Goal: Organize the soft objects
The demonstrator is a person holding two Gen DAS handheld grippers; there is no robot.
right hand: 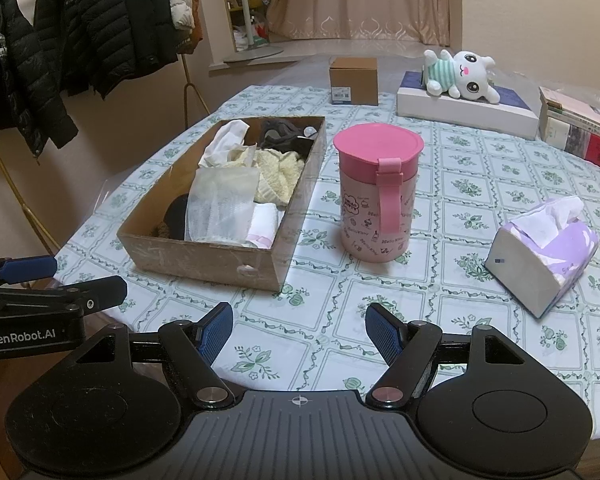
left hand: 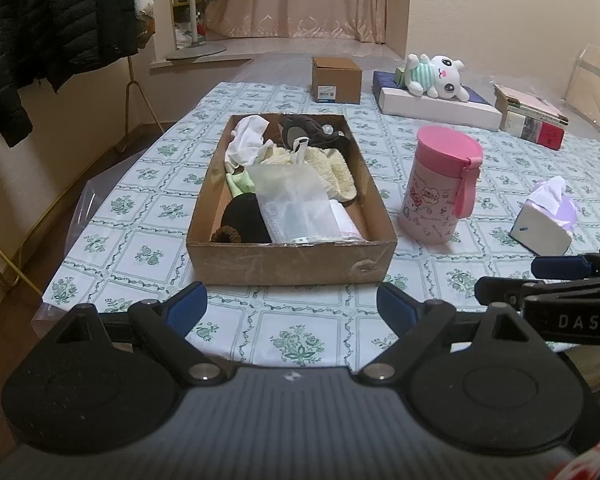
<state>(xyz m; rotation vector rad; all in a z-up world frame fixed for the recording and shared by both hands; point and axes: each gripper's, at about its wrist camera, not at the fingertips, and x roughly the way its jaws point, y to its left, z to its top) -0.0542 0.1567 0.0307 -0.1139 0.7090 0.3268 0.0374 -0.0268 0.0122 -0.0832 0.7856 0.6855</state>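
Note:
A shallow cardboard box (left hand: 288, 265) (right hand: 204, 258) sits on the table and holds soft items: white cloth (left hand: 246, 140), cream knit fabric (left hand: 332, 168) (right hand: 278, 174), a dark plush (left hand: 308, 132), a black hat (left hand: 242, 218) and a clear mesh bag (left hand: 296, 204) (right hand: 220, 204). A white plush bunny (left hand: 436, 76) (right hand: 464, 74) lies on a white box at the far right. My left gripper (left hand: 292, 308) is open and empty in front of the cardboard box. My right gripper (right hand: 299, 330) is open and empty, right of the left gripper.
A pink lidded canister (left hand: 440, 188) (right hand: 376, 196) stands right of the box. A purple tissue pack (right hand: 544, 248) (left hand: 546, 220) lies further right. A small brown carton (left hand: 336, 80), books (right hand: 580, 132) and hanging black jackets (right hand: 80, 40) are around. The tablecloth (right hand: 440, 312) is floral.

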